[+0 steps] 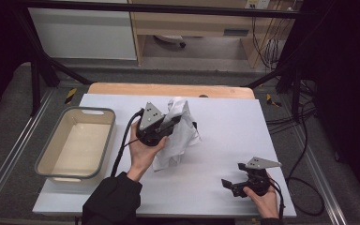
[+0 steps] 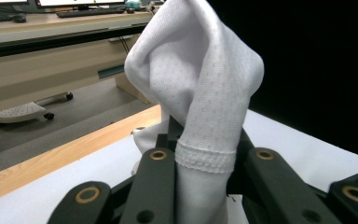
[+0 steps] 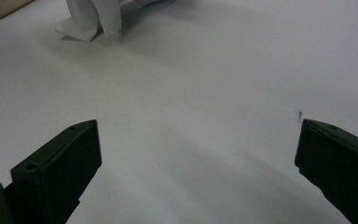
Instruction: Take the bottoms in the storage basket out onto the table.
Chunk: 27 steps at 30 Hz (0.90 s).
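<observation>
Above the middle of the bench (image 1: 225,126), white cloth (image 1: 178,133) pinched and lifted by the left hand-held gripper (image 1: 168,127), lower end brushing the surface (right hand-held gripper (image 1: 229,185) spread, idle near the front edge), placing into the grey bin (image 1: 44,154) probably left.

Bare white table (image 1: 225,140) between the grippers, grey bin (image 1: 77,143) at left edge, bunched cloth (image 1: 178,131) perhaps blocking centre

White cloth (image 2: 200,88) (finely dotted knit), matt white table (image 1: 225,140).
</observation>
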Each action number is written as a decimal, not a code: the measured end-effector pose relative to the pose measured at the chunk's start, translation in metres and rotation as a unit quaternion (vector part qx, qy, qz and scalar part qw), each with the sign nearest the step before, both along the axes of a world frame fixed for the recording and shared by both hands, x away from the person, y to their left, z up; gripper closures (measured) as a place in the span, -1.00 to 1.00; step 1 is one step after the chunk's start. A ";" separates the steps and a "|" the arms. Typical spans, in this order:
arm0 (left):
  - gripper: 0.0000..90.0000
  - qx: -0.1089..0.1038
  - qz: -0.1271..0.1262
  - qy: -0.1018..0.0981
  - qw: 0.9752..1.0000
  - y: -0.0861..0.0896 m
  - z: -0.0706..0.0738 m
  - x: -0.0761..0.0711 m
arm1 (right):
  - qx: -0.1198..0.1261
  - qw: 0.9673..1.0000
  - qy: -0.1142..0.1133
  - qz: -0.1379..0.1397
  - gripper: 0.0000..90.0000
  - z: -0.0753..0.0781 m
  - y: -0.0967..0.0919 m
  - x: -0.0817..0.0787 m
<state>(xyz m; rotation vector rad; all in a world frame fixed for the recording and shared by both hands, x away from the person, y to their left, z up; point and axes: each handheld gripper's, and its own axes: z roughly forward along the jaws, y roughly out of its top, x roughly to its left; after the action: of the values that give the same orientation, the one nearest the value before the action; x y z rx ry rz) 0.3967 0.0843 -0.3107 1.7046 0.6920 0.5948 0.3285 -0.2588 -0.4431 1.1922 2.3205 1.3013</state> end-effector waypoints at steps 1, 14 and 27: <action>0.73 0.000 0.000 0.000 1.000 0.000 -0.001 0.000 | 0.000 1.000 0.000 0.000 -0.98 0.000 0.000 0.000; 0.73 0.007 -0.001 0.010 1.000 -0.003 -0.012 0.003 | 0.000 1.000 0.001 -0.001 -0.98 0.000 0.000 0.000; 0.73 0.014 0.003 0.021 1.000 -0.006 -0.030 0.005 | -0.001 1.000 0.001 0.000 -0.98 0.000 0.000 0.000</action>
<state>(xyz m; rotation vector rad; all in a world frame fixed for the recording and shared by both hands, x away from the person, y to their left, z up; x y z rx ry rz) 0.4017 0.0779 -0.3404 1.7449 0.7230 0.5763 0.3285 -0.2587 -0.4433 1.1920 2.3226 1.2982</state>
